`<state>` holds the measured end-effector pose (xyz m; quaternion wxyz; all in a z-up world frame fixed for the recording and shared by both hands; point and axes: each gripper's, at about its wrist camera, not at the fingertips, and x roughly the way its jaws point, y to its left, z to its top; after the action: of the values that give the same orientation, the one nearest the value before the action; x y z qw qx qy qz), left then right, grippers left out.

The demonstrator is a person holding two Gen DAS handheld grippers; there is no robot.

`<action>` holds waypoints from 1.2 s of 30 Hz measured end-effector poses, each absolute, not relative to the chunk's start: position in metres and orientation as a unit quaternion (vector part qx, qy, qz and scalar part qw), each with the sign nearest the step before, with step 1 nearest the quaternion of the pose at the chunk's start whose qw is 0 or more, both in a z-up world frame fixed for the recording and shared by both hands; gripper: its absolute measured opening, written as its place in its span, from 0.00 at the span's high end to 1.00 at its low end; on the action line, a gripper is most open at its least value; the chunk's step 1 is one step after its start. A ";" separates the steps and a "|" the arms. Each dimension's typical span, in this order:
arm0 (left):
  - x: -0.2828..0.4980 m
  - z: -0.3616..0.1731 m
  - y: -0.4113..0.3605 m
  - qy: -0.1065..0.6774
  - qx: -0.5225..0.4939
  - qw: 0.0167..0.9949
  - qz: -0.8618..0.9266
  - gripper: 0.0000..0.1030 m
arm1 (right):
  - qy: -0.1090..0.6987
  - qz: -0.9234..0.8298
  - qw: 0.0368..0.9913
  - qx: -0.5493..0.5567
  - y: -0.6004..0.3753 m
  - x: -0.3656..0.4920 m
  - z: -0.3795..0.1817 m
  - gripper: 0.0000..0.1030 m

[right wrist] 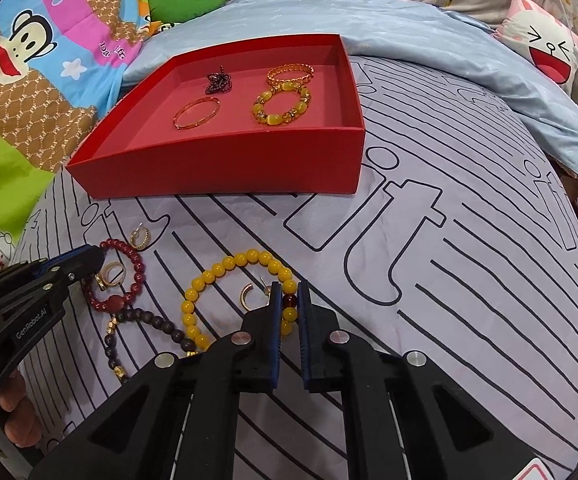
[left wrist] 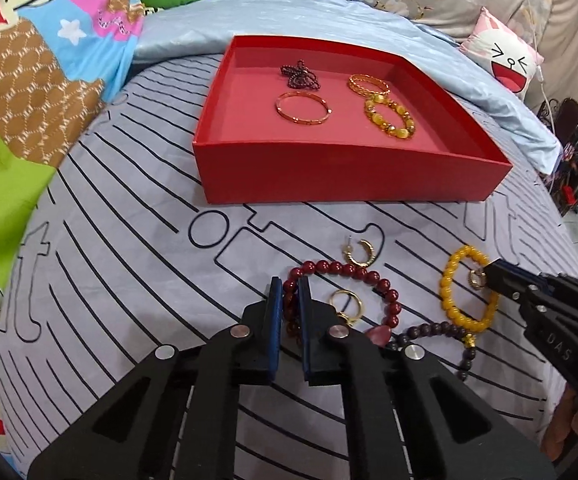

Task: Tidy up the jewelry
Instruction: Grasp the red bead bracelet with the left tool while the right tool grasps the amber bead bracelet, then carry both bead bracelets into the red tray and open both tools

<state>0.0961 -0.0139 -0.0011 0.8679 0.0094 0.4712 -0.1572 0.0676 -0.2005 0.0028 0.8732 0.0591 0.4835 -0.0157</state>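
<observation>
A red tray (left wrist: 349,172) (right wrist: 225,168) holds a dark bead cluster (left wrist: 300,74), a thin gold bangle (left wrist: 303,107), a gold chain bracelet (left wrist: 369,85) and an amber bead bracelet (left wrist: 390,118). On the striped sheet lie a red bead bracelet (left wrist: 353,272) (right wrist: 135,268), a yellow bead bracelet (left wrist: 455,292) (right wrist: 233,268), a dark brown bead bracelet (left wrist: 441,330) (right wrist: 157,320) and gold hoop earrings (left wrist: 363,252) (right wrist: 247,294). My left gripper (left wrist: 291,284) (right wrist: 89,258) is shut on the red bracelet. My right gripper (right wrist: 289,288) (left wrist: 489,274) is shut on the yellow bracelet.
Cartoon blankets (left wrist: 29,60) lie left, a light blue sheet (left wrist: 289,16) behind the tray, a pink face pillow (left wrist: 509,60) at the back right. The bed edge (left wrist: 569,232) drops off at the right.
</observation>
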 end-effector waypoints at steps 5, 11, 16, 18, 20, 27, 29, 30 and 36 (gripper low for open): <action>0.091 0.008 -0.010 0.478 -0.016 0.862 -0.168 0.93 | 0.477 -0.015 0.876 0.072 -0.204 0.062 0.011 0.93; 0.080 0.037 -0.015 0.462 -0.027 0.865 -0.193 0.93 | 0.453 -0.008 0.888 0.071 -0.205 0.056 0.038 0.93; 0.074 0.065 -0.022 0.449 -0.033 0.866 -0.217 0.93 | 0.434 -0.001 0.898 0.068 -0.203 0.054 0.062 0.93; 0.073 0.075 -0.025 0.443 -0.035 0.867 -0.227 0.93 | 0.426 0.003 0.902 0.065 -0.202 0.053 0.072 0.93; 0.075 0.086 -0.027 0.435 -0.033 0.869 -0.234 0.93 | 0.418 0.004 0.906 0.060 -0.201 0.053 0.082 0.93; 0.090 0.125 -0.036 0.402 -0.043 0.876 -0.264 0.93 | 0.379 0.011 0.924 0.052 -0.206 0.072 0.123 0.93; 0.099 0.134 -0.040 0.393 -0.048 0.877 -0.272 0.93 | 0.369 0.013 0.928 0.047 -0.206 0.083 0.132 0.93; 0.104 0.139 -0.042 0.388 -0.049 0.879 -0.274 0.93 | 0.366 0.014 0.929 0.045 -0.206 0.088 0.135 0.93; 0.136 0.152 -0.055 0.367 -0.054 0.886 -0.280 0.93 | 0.367 0.033 0.928 0.058 -0.199 0.129 0.133 0.93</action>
<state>0.1357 -0.0552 0.1522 0.8856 -0.0544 0.3669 -0.2796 0.1286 -0.1989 0.1334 0.9279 0.0585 0.3668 0.0330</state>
